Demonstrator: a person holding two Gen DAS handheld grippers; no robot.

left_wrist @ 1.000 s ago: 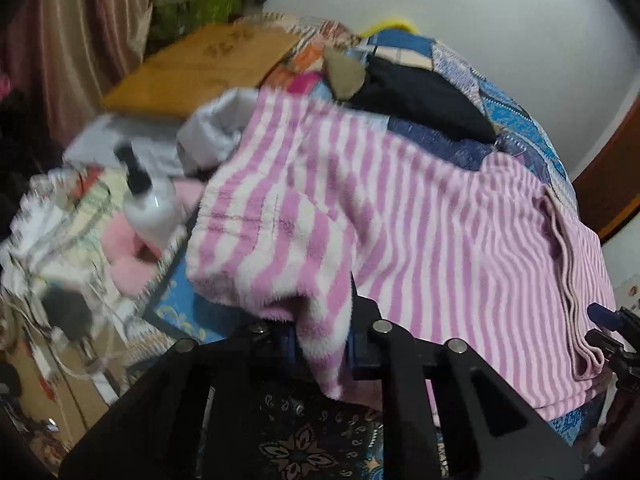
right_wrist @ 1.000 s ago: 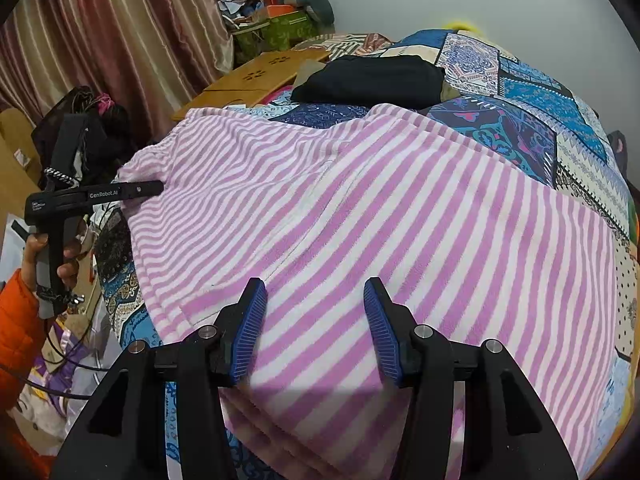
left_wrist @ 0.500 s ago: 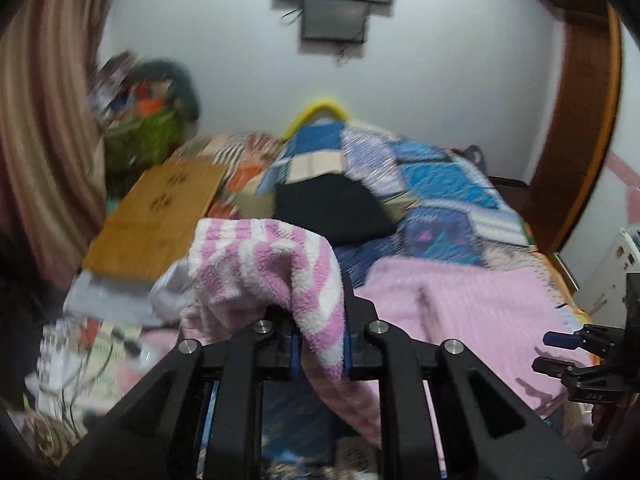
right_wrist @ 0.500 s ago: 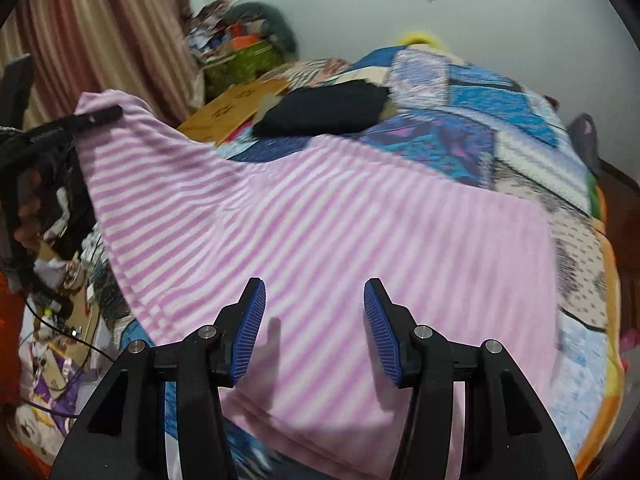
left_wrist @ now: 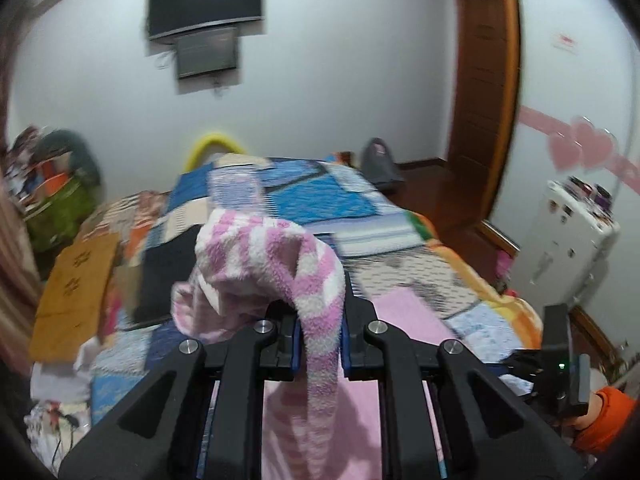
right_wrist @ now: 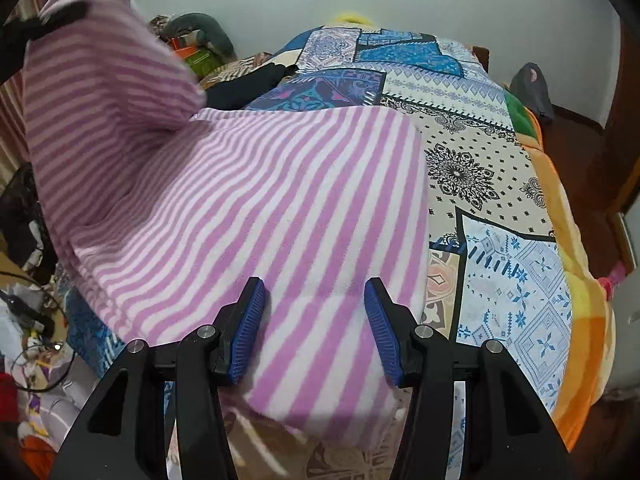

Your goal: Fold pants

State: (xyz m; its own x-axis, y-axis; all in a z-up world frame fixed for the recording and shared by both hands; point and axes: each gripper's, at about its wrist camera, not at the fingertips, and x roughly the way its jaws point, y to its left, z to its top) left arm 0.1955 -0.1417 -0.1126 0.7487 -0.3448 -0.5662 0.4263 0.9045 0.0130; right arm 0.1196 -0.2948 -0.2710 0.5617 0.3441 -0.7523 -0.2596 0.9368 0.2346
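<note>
The left gripper (left_wrist: 320,344) was clamped on a bunched end of the pants (right_wrist: 256,216), holding that end raised clear of the bed (right_wrist: 520,280). The right gripper (right_wrist: 314,328) stood wide, holding nothing, poised over the near end of the cloth; whether it touched the fabric could not be told. The rest of the pants lay spread flat along the left part of the bed, striped pink and white. The fold looked only begun: one end was up, nothing yet laid over, and the halving and smoothing were left to do. The far edge of the flat part ran straight, and the near edge hung over the bed's edge. To the right the quilt lay bare and gave room; a dark garment (right_wrist: 248,84) lay just beyond the pants, and clutter crowded the left side.
</note>
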